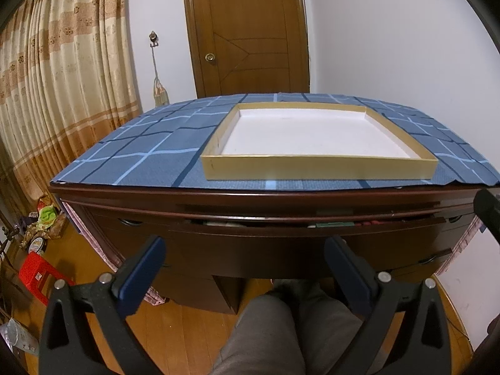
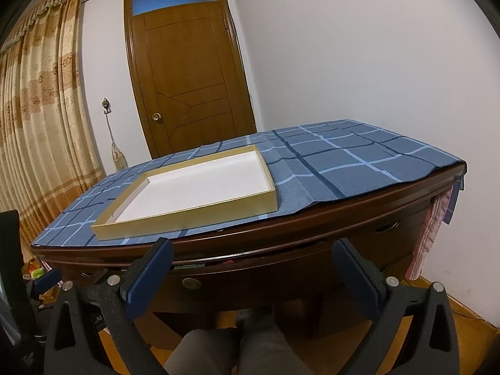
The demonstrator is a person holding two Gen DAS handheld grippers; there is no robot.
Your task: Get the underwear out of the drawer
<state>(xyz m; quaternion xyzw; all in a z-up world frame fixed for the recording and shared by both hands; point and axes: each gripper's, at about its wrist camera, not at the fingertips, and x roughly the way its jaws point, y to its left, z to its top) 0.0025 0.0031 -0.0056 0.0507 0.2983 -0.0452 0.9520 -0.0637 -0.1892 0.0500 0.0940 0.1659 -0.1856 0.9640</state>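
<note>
Left wrist view: left gripper (image 1: 243, 261) and right gripper (image 2: 253, 264) hovering, jaws apart and empty, before the barely-ajar drawer (image 1: 281, 234) under the table's front edge; underwear unseen, presumably inside; next, pulling drawer out.

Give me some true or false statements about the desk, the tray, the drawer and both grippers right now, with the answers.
1. The tray on the tablecloth holds folded underwear. False: it shows only its white bottom.
2. The drawer is ajar. True.
3. The left gripper is shut on cloth. False: open, holding nothing.
4. The right gripper is open. True.
5. The door stands open. False: it is closed.
</note>
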